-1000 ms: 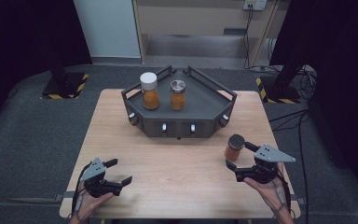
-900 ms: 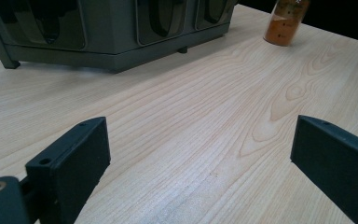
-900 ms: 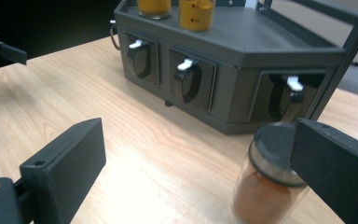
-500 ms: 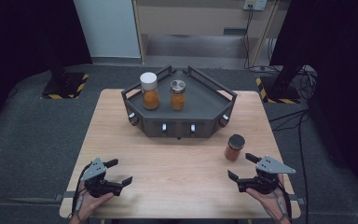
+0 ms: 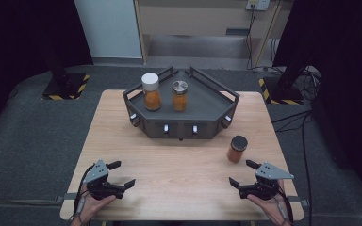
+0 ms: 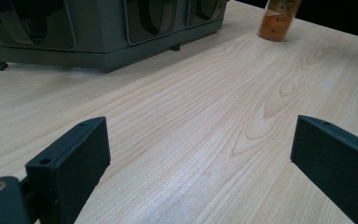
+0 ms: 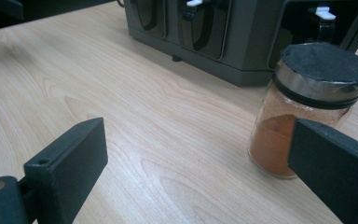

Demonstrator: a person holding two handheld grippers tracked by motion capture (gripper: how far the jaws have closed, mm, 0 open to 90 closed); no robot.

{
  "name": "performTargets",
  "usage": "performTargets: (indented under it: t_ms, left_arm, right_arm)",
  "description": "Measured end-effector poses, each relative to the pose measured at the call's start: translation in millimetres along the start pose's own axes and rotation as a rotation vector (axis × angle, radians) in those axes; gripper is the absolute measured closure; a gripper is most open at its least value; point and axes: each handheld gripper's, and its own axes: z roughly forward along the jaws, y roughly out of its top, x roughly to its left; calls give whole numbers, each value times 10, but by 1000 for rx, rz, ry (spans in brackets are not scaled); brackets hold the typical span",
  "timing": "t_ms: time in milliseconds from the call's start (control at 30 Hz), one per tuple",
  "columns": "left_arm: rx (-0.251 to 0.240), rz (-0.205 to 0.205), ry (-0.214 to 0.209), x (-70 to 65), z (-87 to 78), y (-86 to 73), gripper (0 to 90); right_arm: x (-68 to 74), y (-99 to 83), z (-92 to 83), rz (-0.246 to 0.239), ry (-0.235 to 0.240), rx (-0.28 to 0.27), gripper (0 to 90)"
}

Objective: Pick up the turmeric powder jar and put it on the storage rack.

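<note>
A black-lidded jar of orange powder (image 5: pixel 237 149) stands upright on the wooden table (image 5: pixel 179 160), right of centre. My right gripper (image 5: pixel 243 173) rests open near the front right edge, a little short of that jar (image 7: pixel 303 112), nothing between its jaws. My left gripper (image 5: pixel 121 174) lies open at the front left, also empty. On the dark angular rack (image 5: pixel 202 101) at the back stand a white-lidded jar (image 5: pixel 151 92) and a metal-lidded jar (image 5: pixel 179 95), both with orange contents. In the left gripper view the rack (image 6: pixel 98 28) and the loose jar (image 6: pixel 277 18) lie far ahead.
The rack's front face carries several small white knobs (image 5: pixel 166 128). Bare tabletop spreads between the two grippers. Dark floor surrounds the table, with cables (image 5: pixel 306 75) at the back right and yellow-black striped stands (image 5: pixel 63 87) at both back corners.
My right gripper let go of the black-lidded jar and drew back toward the front edge, opening. The jar now stands alone on the table. The left gripper stayed put.
</note>
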Motion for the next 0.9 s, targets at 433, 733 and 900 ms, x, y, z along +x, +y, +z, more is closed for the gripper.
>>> performTargets:
  t_ms: [433,733,900]
  left_arm:
    - [-1,8,-3,-8,7,7,39]
    - [-4,5,-6,3,4,1,39]
    - [-3,6,-5,0,5,2,39]
  right_arm:
    - [-38,-52,35,11,10,2,53]
    - [-35,-46,38,16,2,7,53]
    - [-42,-54,35,22,1,4,53]
